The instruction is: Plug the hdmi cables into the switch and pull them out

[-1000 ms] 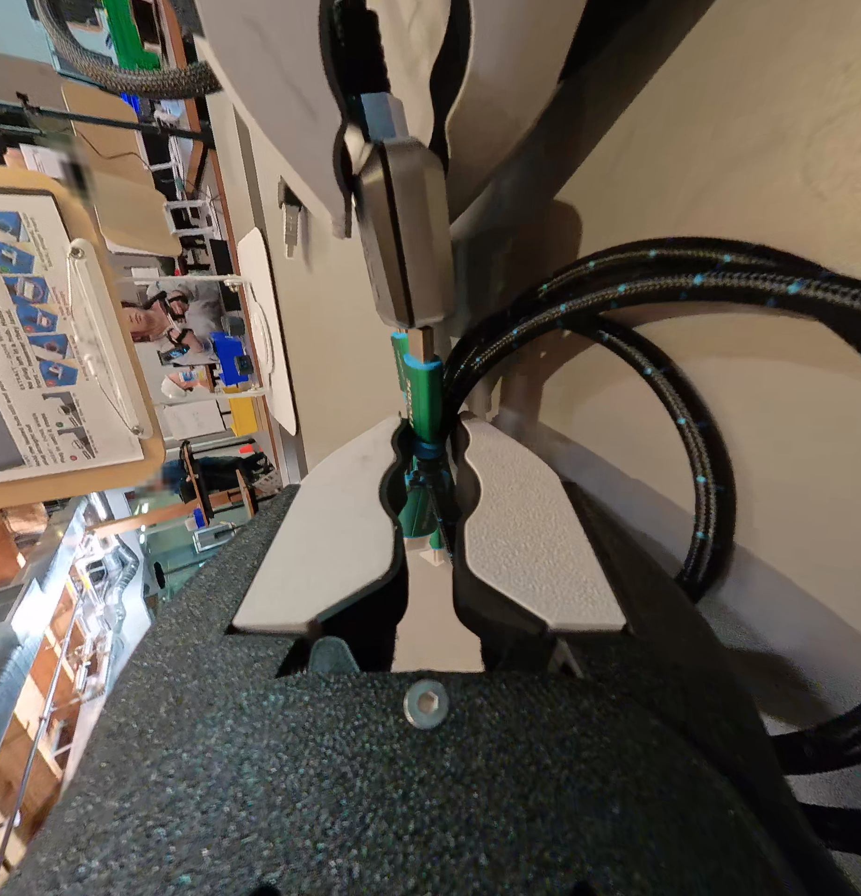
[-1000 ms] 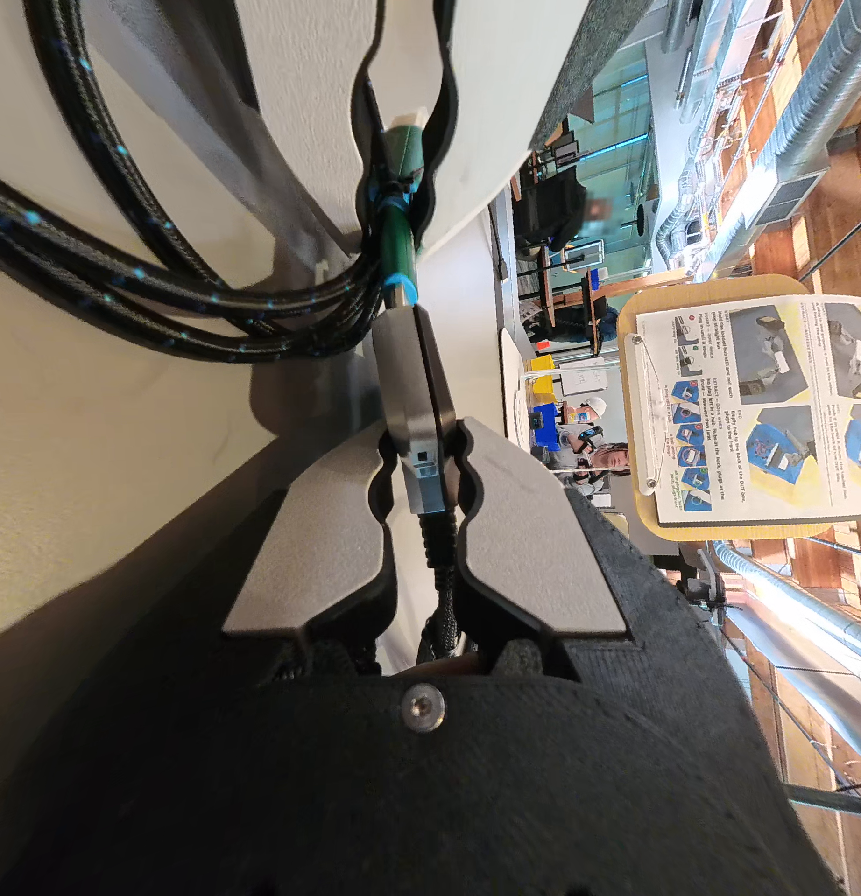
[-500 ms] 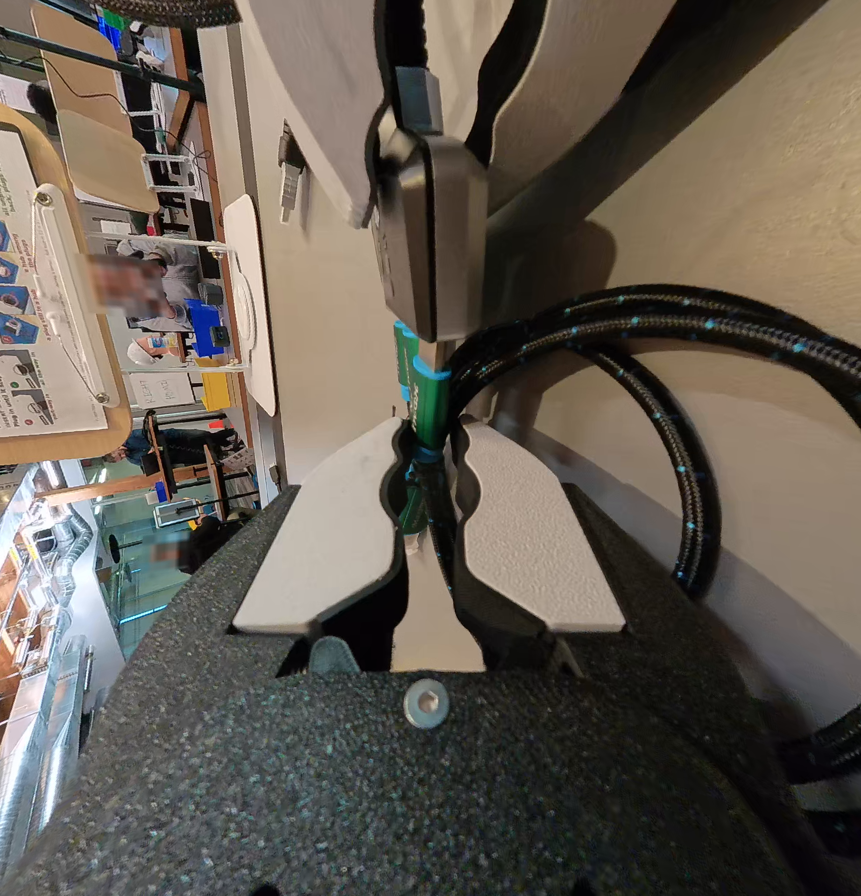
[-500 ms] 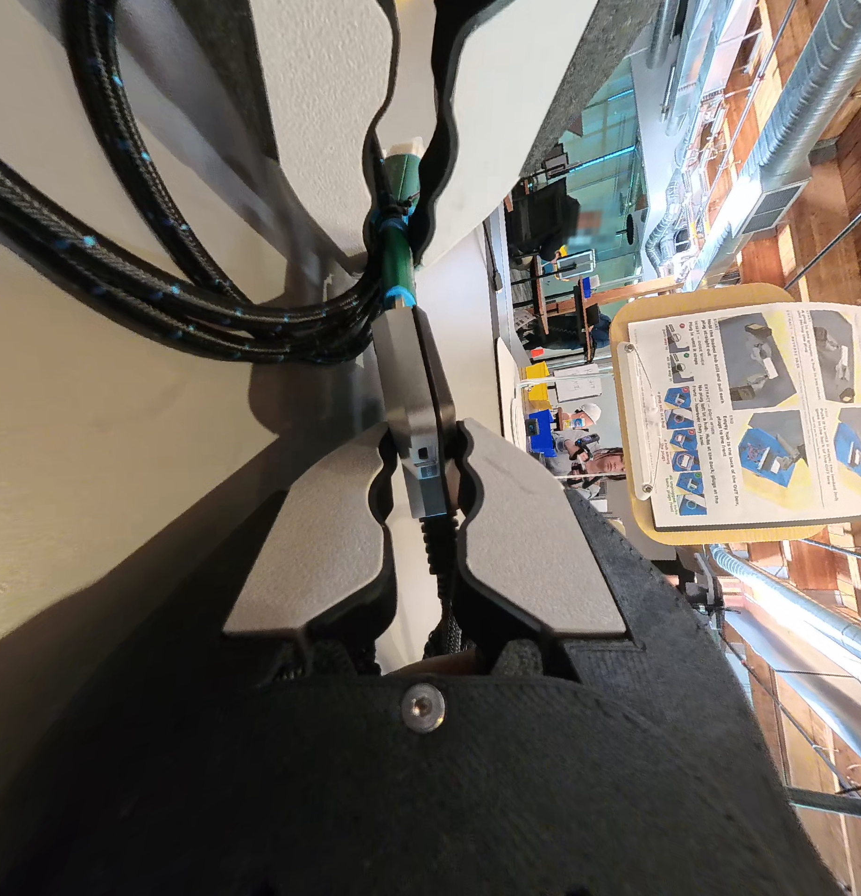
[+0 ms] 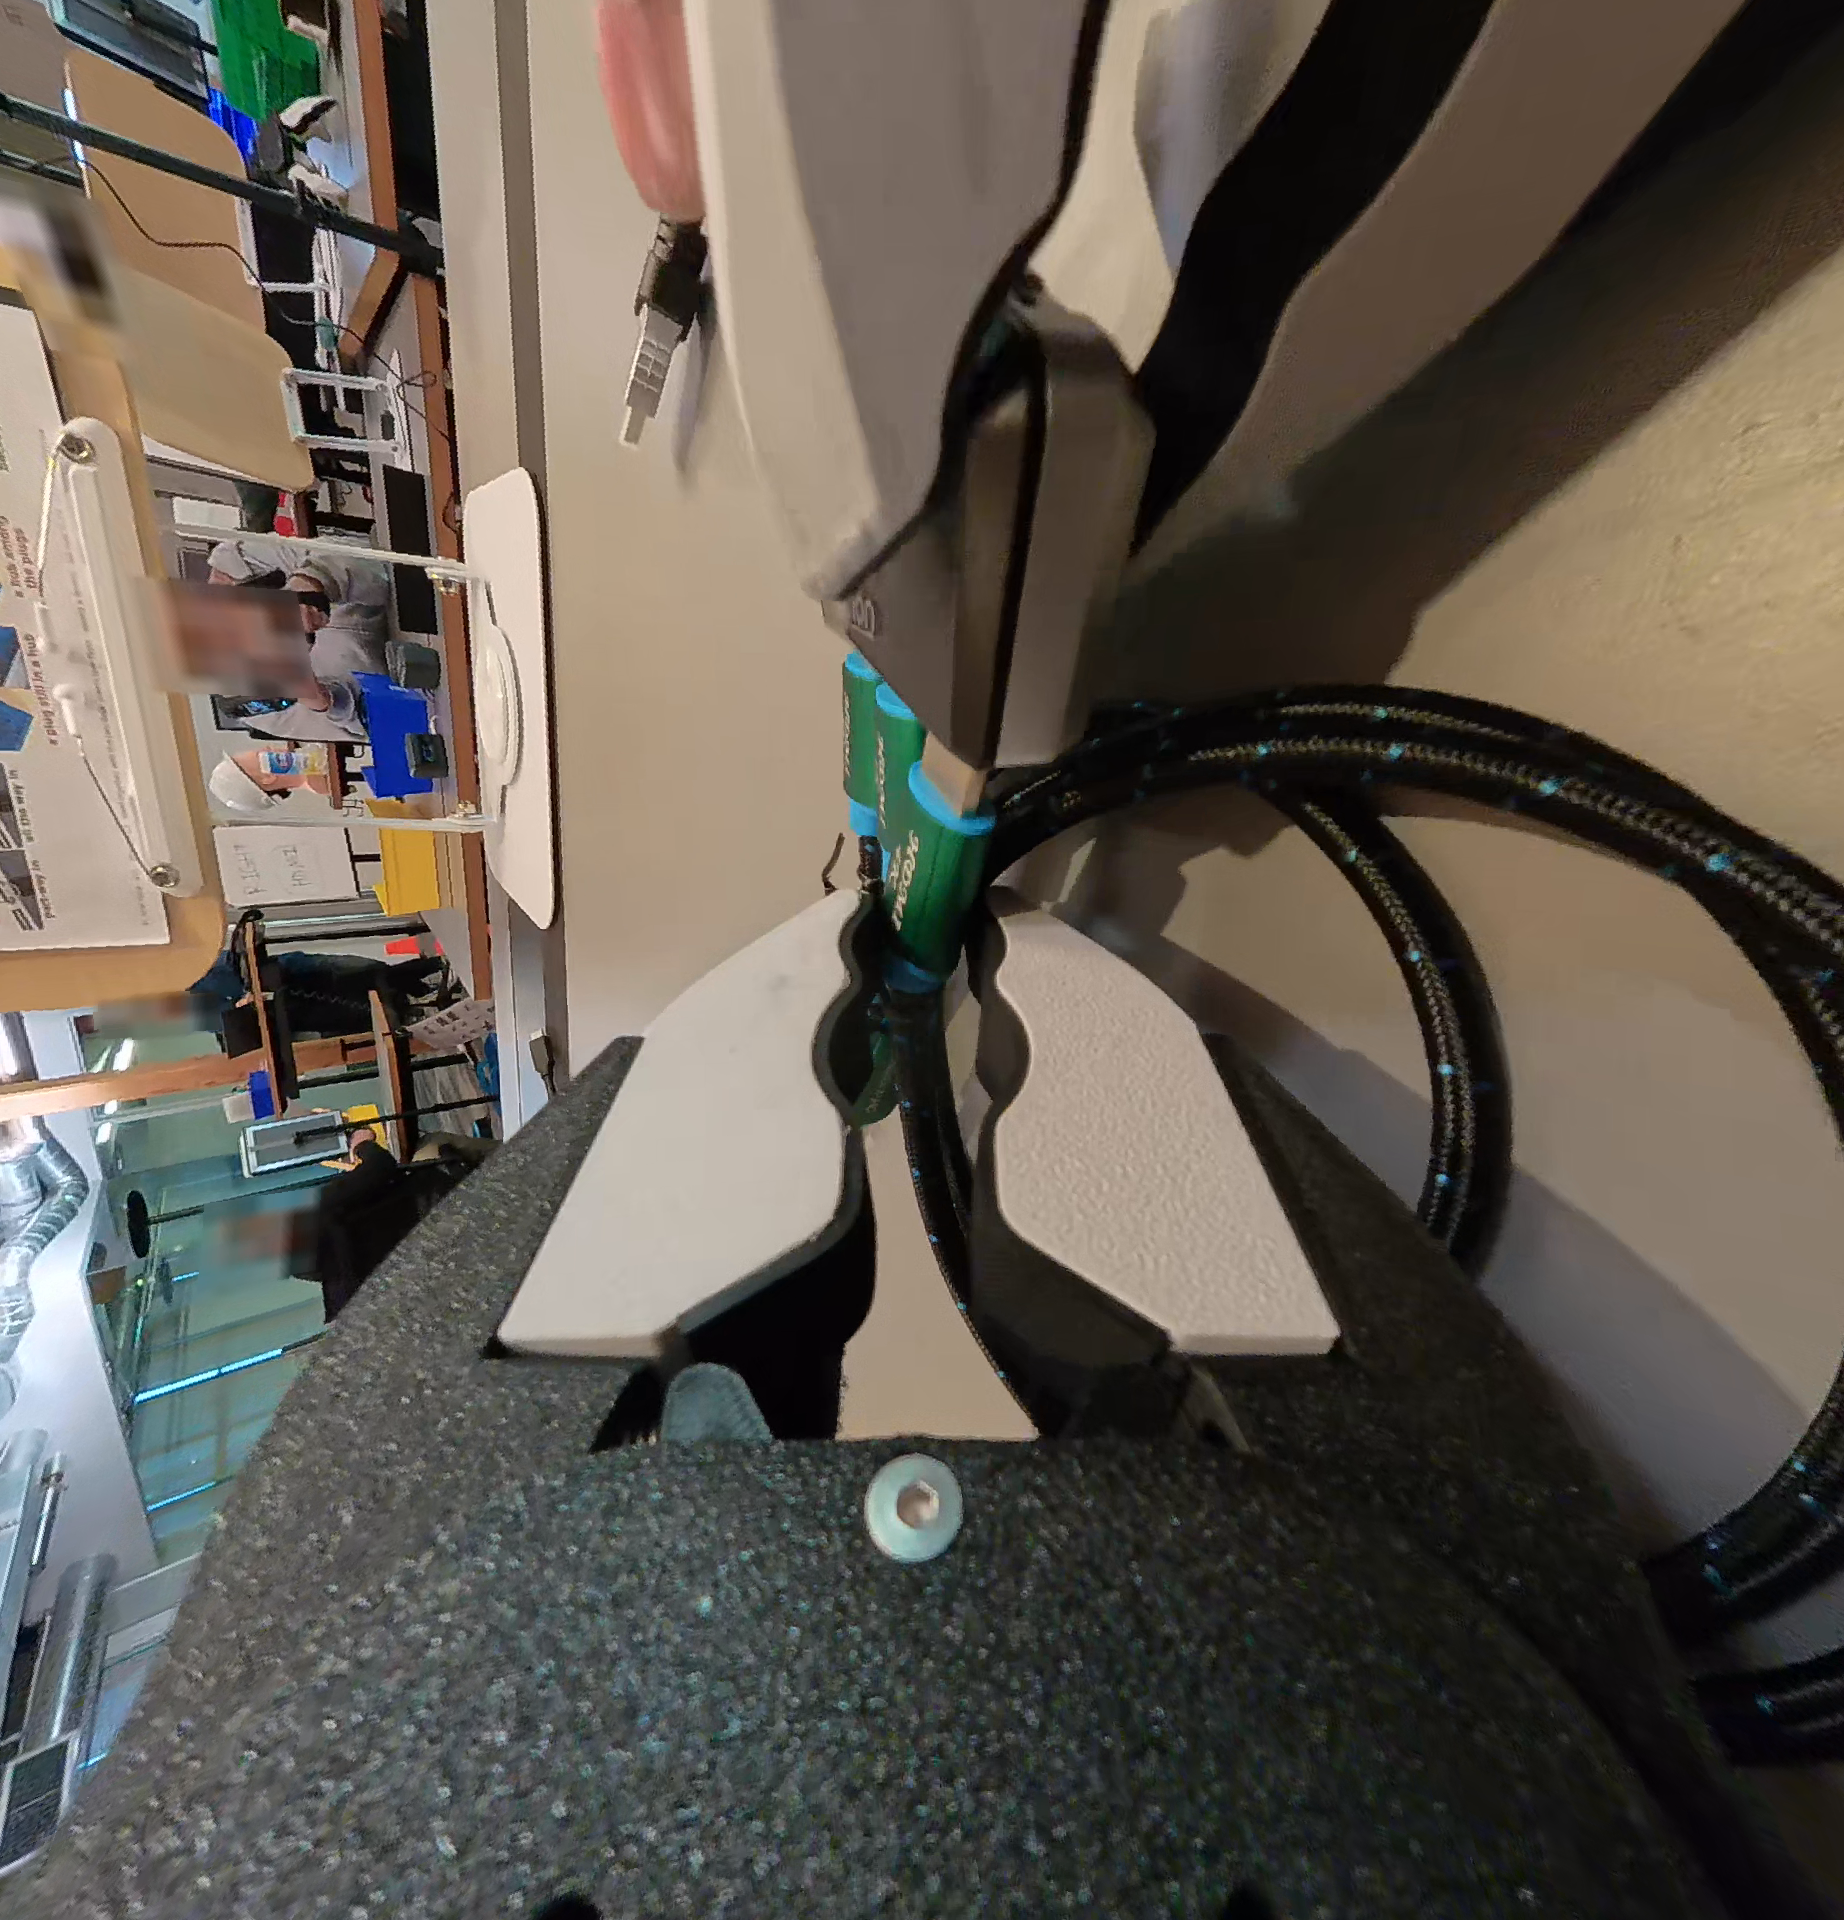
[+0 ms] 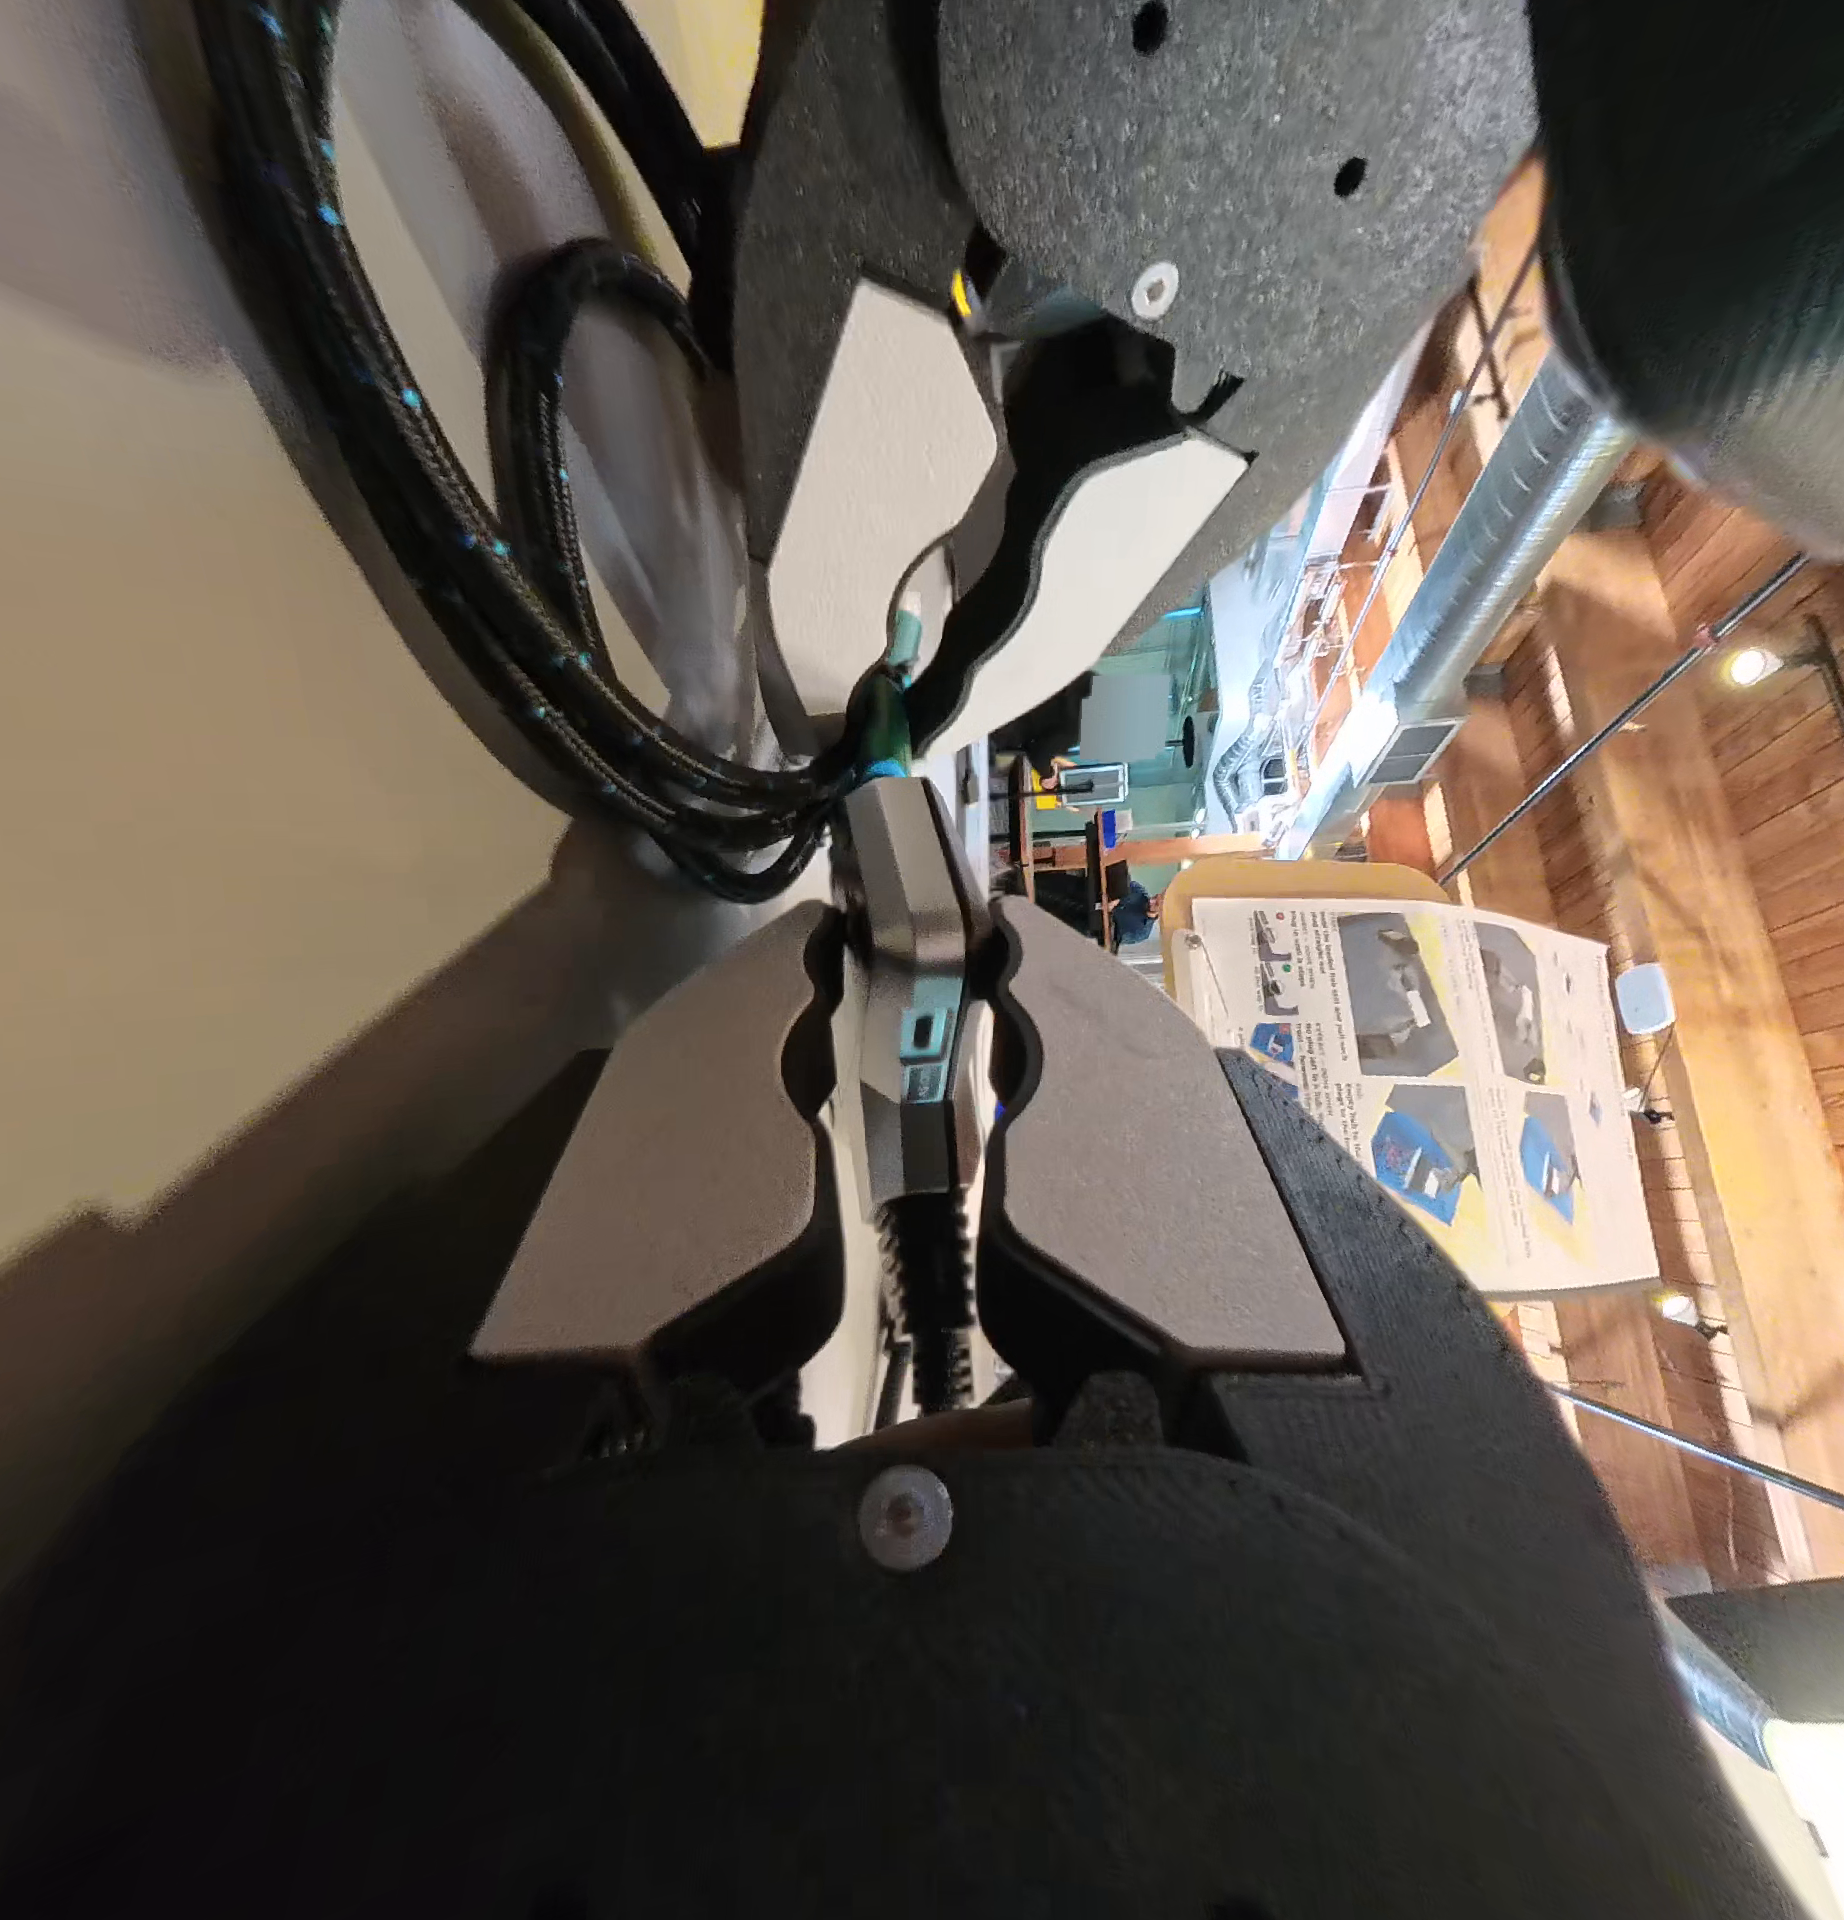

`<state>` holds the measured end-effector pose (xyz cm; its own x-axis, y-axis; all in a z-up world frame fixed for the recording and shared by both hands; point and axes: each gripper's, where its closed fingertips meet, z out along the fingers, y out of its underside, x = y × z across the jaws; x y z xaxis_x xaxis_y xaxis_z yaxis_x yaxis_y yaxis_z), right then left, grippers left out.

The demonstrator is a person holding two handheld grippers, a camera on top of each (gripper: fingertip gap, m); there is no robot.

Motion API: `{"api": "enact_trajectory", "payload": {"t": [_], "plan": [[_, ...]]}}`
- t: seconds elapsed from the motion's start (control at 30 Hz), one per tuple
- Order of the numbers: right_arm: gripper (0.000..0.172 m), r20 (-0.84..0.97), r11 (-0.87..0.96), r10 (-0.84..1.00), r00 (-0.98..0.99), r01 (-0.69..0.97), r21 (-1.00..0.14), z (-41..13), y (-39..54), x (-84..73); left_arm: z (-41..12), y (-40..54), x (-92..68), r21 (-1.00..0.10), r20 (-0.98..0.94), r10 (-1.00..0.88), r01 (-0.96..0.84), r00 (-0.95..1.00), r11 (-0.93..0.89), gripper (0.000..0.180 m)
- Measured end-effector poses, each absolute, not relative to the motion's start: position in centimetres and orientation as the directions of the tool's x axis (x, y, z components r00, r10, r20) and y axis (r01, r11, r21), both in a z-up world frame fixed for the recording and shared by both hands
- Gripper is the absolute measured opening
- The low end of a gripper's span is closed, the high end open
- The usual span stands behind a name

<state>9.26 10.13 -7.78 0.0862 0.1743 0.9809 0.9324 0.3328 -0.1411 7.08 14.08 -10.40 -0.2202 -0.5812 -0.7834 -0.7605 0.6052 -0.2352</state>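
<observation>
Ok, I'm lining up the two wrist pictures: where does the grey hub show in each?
Left wrist view: grey hub at upper centre, between the right gripper's jaws, green plug seated in its lower end.
Right wrist view: hub at centre, in this gripper's own jaws.
Shared landmark: the braided black cable looped on the table.

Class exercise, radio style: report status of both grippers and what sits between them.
Left gripper clamped on green plug. Right gripper around grey hub. Plug seated in hub. Black braided cable looped alongside.
</observation>
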Motion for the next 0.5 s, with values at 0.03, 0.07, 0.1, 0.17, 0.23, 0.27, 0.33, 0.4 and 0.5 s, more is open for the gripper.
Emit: {"api": "enact_trajectory", "payload": {"t": [0.03, 0.07, 0.1, 0.17, 0.23, 0.27, 0.33, 0.4, 0.5], "plan": [[0.024, 0.978, 0.325, 0.188, 0.087, 0.935, -0.145, -7.96, 10.14, 9.21, -10.50, 14.08, 7.07, -0.229, -0.784, -0.579, -0.762, -0.225, 0.606, 0.016], [0.023, 0.975, 0.314, 0.202, 0.089, 0.937, -0.150, -8.15, 10.17, 9.19, -10.58, 14.09, 7.06, -0.226, -0.783, -0.579, -0.764, -0.226, 0.604, 0.016], [0.022, 0.975, 0.300, 0.203, 0.089, 0.942, -0.148, -8.24, 10.26, 9.20, -10.60, 14.14, 7.04, -0.223, -0.784, -0.579, -0.769, -0.224, 0.599, 0.016], [0.021, 0.978, 0.270, 0.193, 0.084, 0.953, -0.136, -8.35, 10.47, 9.24, -10.59, 14.21, 6.94, -0.221, -0.783, -0.583, -0.777, -0.219, 0.589, 0.015], [0.020, 0.976, 0.253, 0.195, 0.093, 0.957, -0.142, -8.34, 10.59, 9.22, -10.47, 14.24, 6.86, -0.229, -0.775, -0.595, -0.784, -0.211, 0.577, 0.015], [0.020, 0.976, 0.249, 0.196, 0.100, 0.957, -0.148, -8.28, 10.62, 9.21, -10.38, 14.24, 6.86, -0.236, -0.773, -0.600, -0.784, -0.207, 0.575, 0.015], [0.020, 0.976, 0.251, 0.191, 0.102, 0.956, -0.149, -8.20, 10.65, 9.17, -10.24, 14.28, 6.89, -0.237, -0.776, -0.597, -0.783, -0.204, 0.576, 0.014], [0.020, 0.975, 0.253, 0.204, 0.092, 0.957, -0.144, -8.46, 10.60, 9.04, -10.59, 14.23, 6.81, -0.225, -0.767, -0.605, -0.793, -0.215, 0.566, 0.014], [0.019, 0.976, 0.253, 0.205, 0.075, 0.959, -0.127, -8.66, 10.56, 8.80, -10.92, 14.21, 6.70, -0.209, -0.759, -0.612, -0.806, -0.223, 0.553, 0.014]]}}
